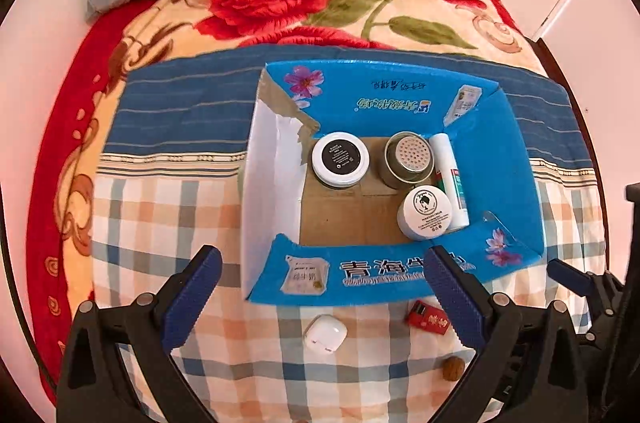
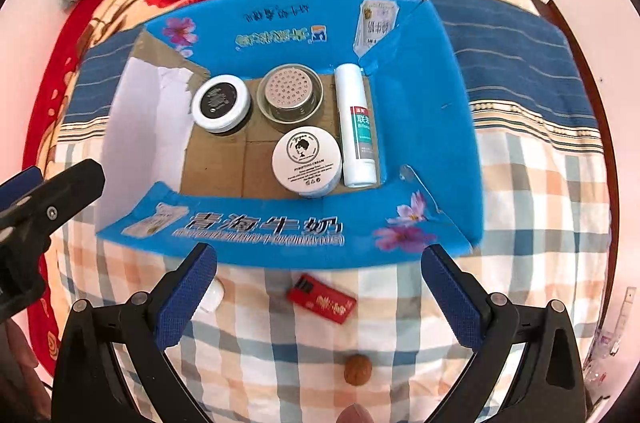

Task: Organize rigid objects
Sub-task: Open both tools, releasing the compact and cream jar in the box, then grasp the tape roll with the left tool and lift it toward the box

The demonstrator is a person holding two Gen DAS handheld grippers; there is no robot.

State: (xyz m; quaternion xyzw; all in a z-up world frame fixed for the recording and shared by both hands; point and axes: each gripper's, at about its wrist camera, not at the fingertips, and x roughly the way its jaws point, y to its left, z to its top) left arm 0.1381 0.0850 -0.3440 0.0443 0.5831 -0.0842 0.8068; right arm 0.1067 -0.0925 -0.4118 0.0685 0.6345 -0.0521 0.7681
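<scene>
Checked bedding (image 2: 520,183) covers the bed, carrying a blue carton (image 2: 424,95) with two white jars, a perforated tin (image 2: 290,97) and a tube inside. Just before it lie a red packet (image 2: 322,299), white case (image 1: 325,334) and walnut (image 2: 358,369). Both left tongs (image 1: 322,297) and right tongs (image 2: 320,297) hover spread, holding nothing.

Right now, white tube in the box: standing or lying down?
Lying down. The white tube rests lengthwise on the cardboard floor along the blue box's right wall, label facing up, beside the upright white cream jar.
</scene>
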